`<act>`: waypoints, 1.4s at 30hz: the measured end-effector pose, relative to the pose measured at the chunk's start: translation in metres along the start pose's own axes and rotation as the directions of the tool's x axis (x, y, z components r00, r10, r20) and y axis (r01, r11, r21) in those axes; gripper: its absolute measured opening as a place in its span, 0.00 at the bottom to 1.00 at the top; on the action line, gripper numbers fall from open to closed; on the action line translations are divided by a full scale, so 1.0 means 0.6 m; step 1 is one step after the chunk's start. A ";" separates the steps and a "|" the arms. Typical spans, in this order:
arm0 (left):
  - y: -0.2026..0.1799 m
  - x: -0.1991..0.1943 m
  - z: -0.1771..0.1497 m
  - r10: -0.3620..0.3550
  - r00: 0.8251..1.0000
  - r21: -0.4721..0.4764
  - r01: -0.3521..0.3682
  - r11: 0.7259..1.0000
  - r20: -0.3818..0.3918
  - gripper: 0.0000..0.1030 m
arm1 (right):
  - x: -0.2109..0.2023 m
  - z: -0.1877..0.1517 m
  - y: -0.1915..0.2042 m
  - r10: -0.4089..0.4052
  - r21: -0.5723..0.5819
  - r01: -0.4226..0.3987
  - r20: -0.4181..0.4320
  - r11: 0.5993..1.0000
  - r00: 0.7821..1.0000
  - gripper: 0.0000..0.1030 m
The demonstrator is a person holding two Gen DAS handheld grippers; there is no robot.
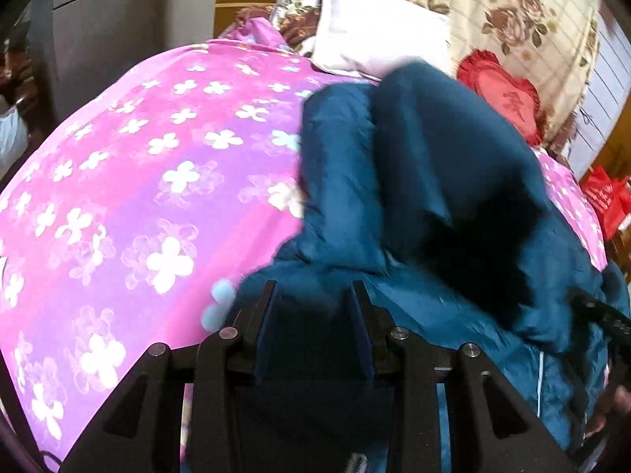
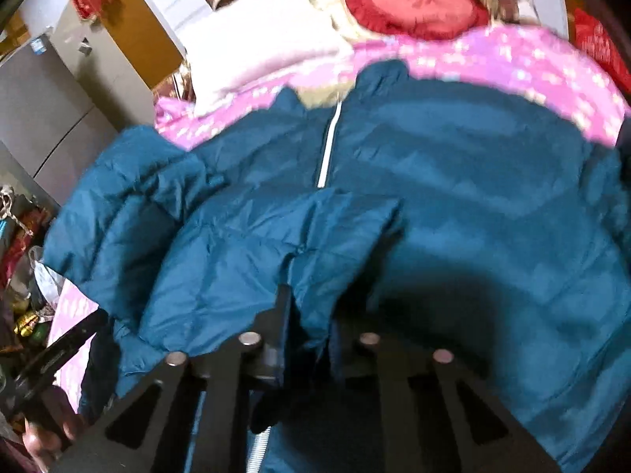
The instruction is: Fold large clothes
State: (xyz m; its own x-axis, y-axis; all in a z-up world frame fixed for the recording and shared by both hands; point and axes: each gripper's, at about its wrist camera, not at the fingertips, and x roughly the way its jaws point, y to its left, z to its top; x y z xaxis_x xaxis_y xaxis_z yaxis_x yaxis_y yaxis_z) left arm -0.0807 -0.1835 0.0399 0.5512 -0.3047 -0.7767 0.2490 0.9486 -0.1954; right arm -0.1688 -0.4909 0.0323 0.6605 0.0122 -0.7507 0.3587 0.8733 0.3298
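A large teal padded jacket (image 2: 453,181) with a white zipper (image 2: 329,146) lies spread on a bed with a pink flowered sheet (image 1: 138,181). In the left wrist view the jacket (image 1: 414,181) is bunched up to the right. My left gripper (image 1: 315,295) is partly closed with jacket fabric between its jaws. My right gripper (image 2: 311,295) is shut on a fold of the jacket's sleeve or hem, the fabric bunched between its fingers. The other gripper and hand show at the left edge of the right wrist view (image 2: 51,374).
A white pillow (image 1: 378,35), a red heart cushion (image 1: 501,90) and a rose-patterned quilt (image 1: 512,19) lie at the head of the bed. A grey cabinet (image 2: 47,90) and floor clutter (image 2: 19,268) stand at the left side. A red bag (image 1: 603,197) is at the right.
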 end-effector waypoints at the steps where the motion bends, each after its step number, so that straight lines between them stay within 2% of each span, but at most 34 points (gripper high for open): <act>1: 0.001 0.001 0.002 -0.003 1.000 -0.009 0.003 1.000 0.002 0.13 | -0.011 0.005 -0.005 -0.032 -0.016 0.032 0.020 0.999 0.999 0.13; 4: 0.005 0.005 0.003 -0.015 1.000 -0.029 0.015 0.999 0.006 0.13 | -0.054 0.026 -0.035 -0.137 -0.020 0.140 0.096 0.990 0.986 0.11; 8: 0.000 0.008 0.002 -0.001 1.000 -0.016 0.001 1.000 0.014 0.13 | -0.084 0.056 -0.089 -0.234 0.020 0.234 0.121 0.972 0.965 0.10; 12: -0.007 0.004 0.002 0.000 0.999 -0.006 0.000 1.000 0.043 0.13 | -0.084 0.067 -0.122 -0.340 0.006 0.341 0.119 0.940 0.933 0.08; 15: -0.007 0.002 0.008 -0.013 0.998 -0.003 0.014 1.000 0.064 0.13 | -0.058 0.058 -0.154 -0.385 0.002 0.385 0.058 0.923 0.921 0.09; 17: -0.011 -0.008 0.007 -0.027 0.996 0.007 0.027 1.000 0.083 0.13 | -0.037 0.055 -0.170 -0.368 -0.007 0.369 0.035 0.929 0.929 0.12; 18: -0.013 -0.014 0.007 -0.028 0.995 0.014 0.027 1.000 0.100 0.13 | -0.031 0.056 -0.177 -0.364 -0.010 0.364 0.031 0.931 0.931 0.24; 19: -0.015 -0.021 0.008 -0.029 0.993 0.020 0.027 0.999 0.116 0.13 | -0.032 0.059 -0.183 -0.380 -0.009 0.380 0.026 0.925 0.925 0.26; 23: -0.029 -0.035 0.013 -0.050 0.986 0.046 0.043 0.998 0.156 0.13 | -0.090 0.071 -0.199 -0.360 0.094 0.352 0.097 0.931 0.928 0.32; 24: -0.035 -0.033 0.017 -0.054 0.987 0.059 0.045 0.997 0.152 0.13 | -0.108 0.074 -0.195 -0.372 0.105 0.361 0.125 0.927 0.920 0.34; 26: -0.050 -0.026 0.022 -0.059 0.988 0.089 0.046 0.995 0.143 0.14 | -0.128 0.081 -0.185 -0.386 0.098 0.374 0.167 0.922 0.907 0.35; 28: -0.065 -0.015 0.024 -0.051 0.990 0.116 0.035 0.993 0.132 0.14 | -0.136 0.085 -0.171 -0.354 0.079 0.345 0.190 0.935 0.916 0.35; 30: -0.075 0.001 0.024 -0.041 0.994 0.145 0.026 0.989 0.105 0.14 | -0.114 0.089 -0.145 -0.286 0.004 0.289 0.158 0.957 0.945 0.35; 33: -0.077 0.024 0.020 -0.011 0.997 0.163 -0.002 0.987 0.078 0.14 | -0.052 0.088 -0.118 -0.250 -0.067 0.255 0.078 0.965 0.965 0.35; 37: -0.075 0.036 0.017 -0.015 0.998 0.159 0.006 0.987 0.057 0.14 | 0.021 0.083 -0.128 -0.316 -0.084 0.317 0.027 0.945 0.948 0.35; 42: -0.079 0.036 0.011 0.001 0.998 0.179 -0.012 0.984 0.063 0.14 | 0.036 0.087 -0.137 -0.320 -0.060 0.320 0.012 0.945 0.947 0.37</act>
State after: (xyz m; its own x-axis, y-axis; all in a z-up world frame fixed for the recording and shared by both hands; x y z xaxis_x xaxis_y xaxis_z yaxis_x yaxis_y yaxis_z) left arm -0.0752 -0.2357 0.0362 0.6006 -0.3086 -0.7376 0.3808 0.9216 -0.0755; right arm -0.1494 -0.5878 0.0188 0.5191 -0.2739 -0.8097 0.5109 0.8589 0.0369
